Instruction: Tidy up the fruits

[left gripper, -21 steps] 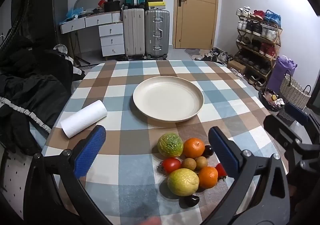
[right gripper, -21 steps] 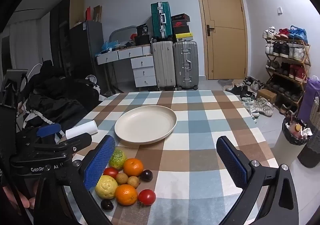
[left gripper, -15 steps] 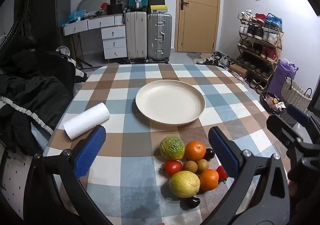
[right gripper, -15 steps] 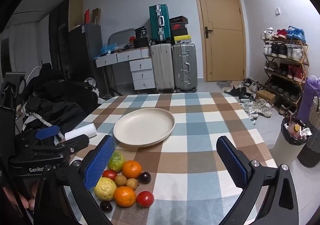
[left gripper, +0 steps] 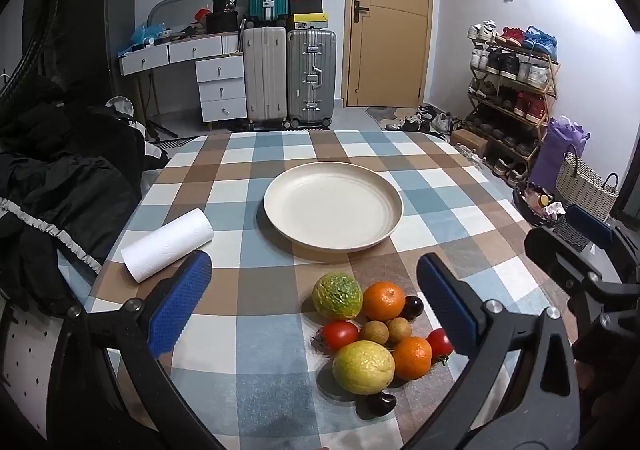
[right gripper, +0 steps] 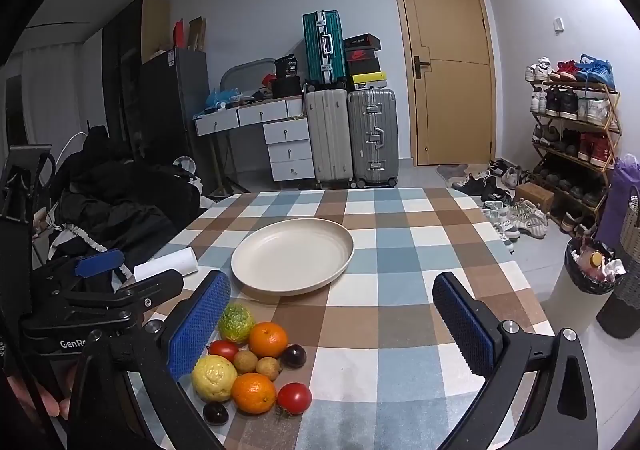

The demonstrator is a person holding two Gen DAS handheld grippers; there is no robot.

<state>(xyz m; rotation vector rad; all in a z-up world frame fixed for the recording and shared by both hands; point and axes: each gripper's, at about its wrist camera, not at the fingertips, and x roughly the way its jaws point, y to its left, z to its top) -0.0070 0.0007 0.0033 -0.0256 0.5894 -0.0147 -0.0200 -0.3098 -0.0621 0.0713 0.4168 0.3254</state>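
Observation:
A cream plate sits empty mid-table on the checkered cloth. In front of it lies a cluster of fruit: a green-yellow citrus, two oranges, a yellow lemon, two tomatoes, brown longans and dark plums. My left gripper is open and empty, hovering above the cluster's left part. My right gripper is open and empty, to the right of the cluster.
A white paper towel roll lies left of the plate. Dark clothing is heaped off the table's left edge. Suitcases, a door and a shoe rack stand behind. A bin stands on the floor at the right.
Both views have shifted slightly, the fruit and plate sitting a bit lower in frame in both. Nothing on the table has moved. Both grippers stay open.

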